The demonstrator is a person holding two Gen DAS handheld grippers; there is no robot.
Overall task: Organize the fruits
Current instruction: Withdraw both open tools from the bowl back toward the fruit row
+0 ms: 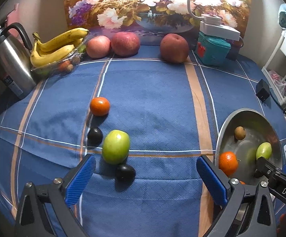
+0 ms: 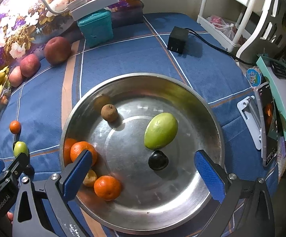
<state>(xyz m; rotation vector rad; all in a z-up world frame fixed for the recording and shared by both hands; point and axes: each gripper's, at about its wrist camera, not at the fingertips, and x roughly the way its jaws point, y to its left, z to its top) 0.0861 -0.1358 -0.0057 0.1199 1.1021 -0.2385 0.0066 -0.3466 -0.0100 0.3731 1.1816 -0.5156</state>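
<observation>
On the blue checked cloth lie an orange (image 1: 99, 106), a green fruit (image 1: 115, 146) and two dark plums (image 1: 94, 135) (image 1: 125, 172). My left gripper (image 1: 147, 177) hangs open just above and in front of the nearer plum, with nothing between its blue pads. A steel bowl (image 2: 143, 197) holds a green fruit (image 2: 160, 131), a dark plum (image 2: 158, 160), a small brown fruit (image 2: 109, 113), two oranges (image 2: 83, 152) (image 2: 107, 187) and a small yellowish piece. My right gripper (image 2: 143, 169) stands open over the bowl, the plum lying free below its jaws.
Three apples (image 1: 125, 43), bananas (image 1: 58, 45) in a clear tray, a steel kettle (image 1: 10, 63) and a teal box (image 1: 212, 49) with a lamp line the back. A black adapter (image 2: 177, 39), a phone on a stand (image 2: 267, 124) and a white rack (image 2: 241, 9) sit to the right.
</observation>
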